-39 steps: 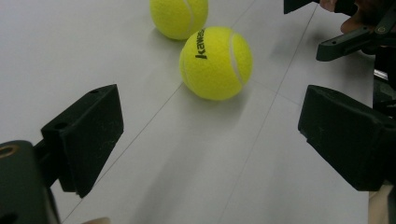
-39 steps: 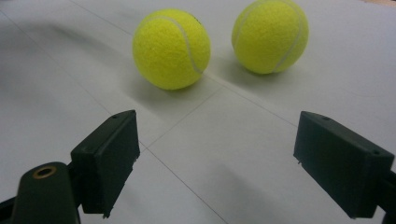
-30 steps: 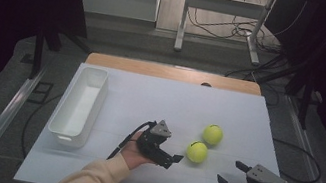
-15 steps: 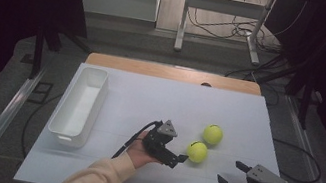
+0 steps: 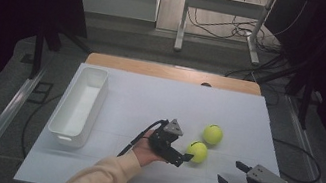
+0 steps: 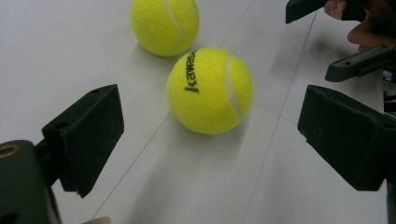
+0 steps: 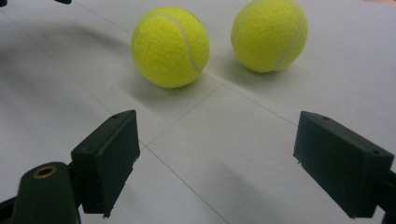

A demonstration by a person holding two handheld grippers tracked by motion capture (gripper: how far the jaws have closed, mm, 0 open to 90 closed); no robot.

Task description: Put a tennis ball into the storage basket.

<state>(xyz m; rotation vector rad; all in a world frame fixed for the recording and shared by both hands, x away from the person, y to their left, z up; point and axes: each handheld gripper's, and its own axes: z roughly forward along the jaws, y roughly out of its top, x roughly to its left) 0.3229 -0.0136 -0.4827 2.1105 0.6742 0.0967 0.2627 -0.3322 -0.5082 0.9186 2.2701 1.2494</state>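
A: Where is the near tennis ball (image 5: 196,151) found?

B: It is seen resting on the white table (image 5: 149,99), just ahead of the left gripper (image 5: 183,158), whose jaws are spread wide with nothing held between them. A second ball (image 5: 212,134) lies just beyond it, close but apart. The right gripper (image 5: 232,180) is likewise held wide open and empty, nearer the table's front edge.

A: What could be spoiled?

B: If one jaw is brought in off-centre, the ball could be nudged and rolled away, perhaps into its neighbour.

A: And its long axis?

B: None can be given; being round, no direction is favoured. Only the lettering is turned toward the left gripper. The white bin (image 5: 78,107) sits well apart at the left.
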